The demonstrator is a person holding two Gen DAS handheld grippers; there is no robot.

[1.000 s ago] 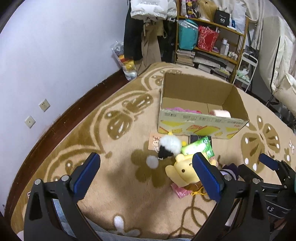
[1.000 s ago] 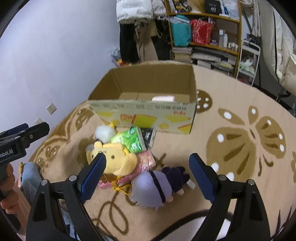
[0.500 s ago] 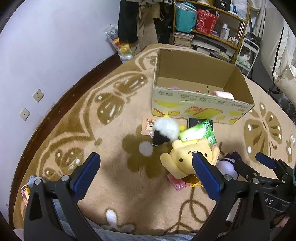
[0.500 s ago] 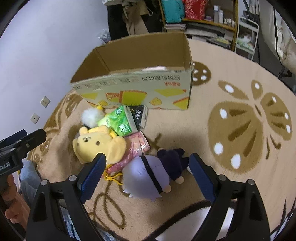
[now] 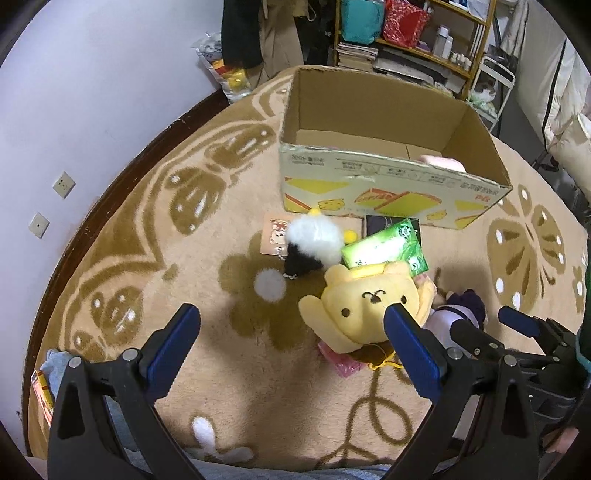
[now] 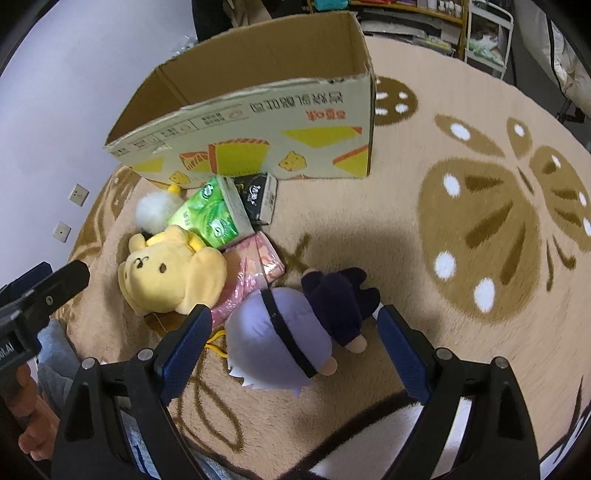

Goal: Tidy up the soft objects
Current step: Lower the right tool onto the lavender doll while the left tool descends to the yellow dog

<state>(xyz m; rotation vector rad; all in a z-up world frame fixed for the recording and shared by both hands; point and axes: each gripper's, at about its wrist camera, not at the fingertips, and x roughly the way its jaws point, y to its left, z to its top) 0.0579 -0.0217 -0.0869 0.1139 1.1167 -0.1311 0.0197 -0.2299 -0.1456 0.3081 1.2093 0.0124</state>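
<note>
Both grippers dropped nearer the toys: the doll [image 6: 284,332] came between the right gripper [image 6: 295,332] fingers, the bear [image 5: 364,306] neared the left gripper [image 5: 291,332]

Pink pack [image 6: 258,273] mostly hidden under yellow plush [image 6: 171,271] & doll [image 6: 284,332]. Box [image 5: 388,184] front wall hides most of pink item [image 5: 441,161] inside. Black pack [image 6: 258,194] print too small to read. Shelf [image 5: 417,33] items cut off at top edge.

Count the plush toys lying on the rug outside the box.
3: a yellow bear plush, a lavender-haired doll beside it, and a black-and-white fluffy toy nearer the cardboard box. Others may be hidden beneath.
</note>
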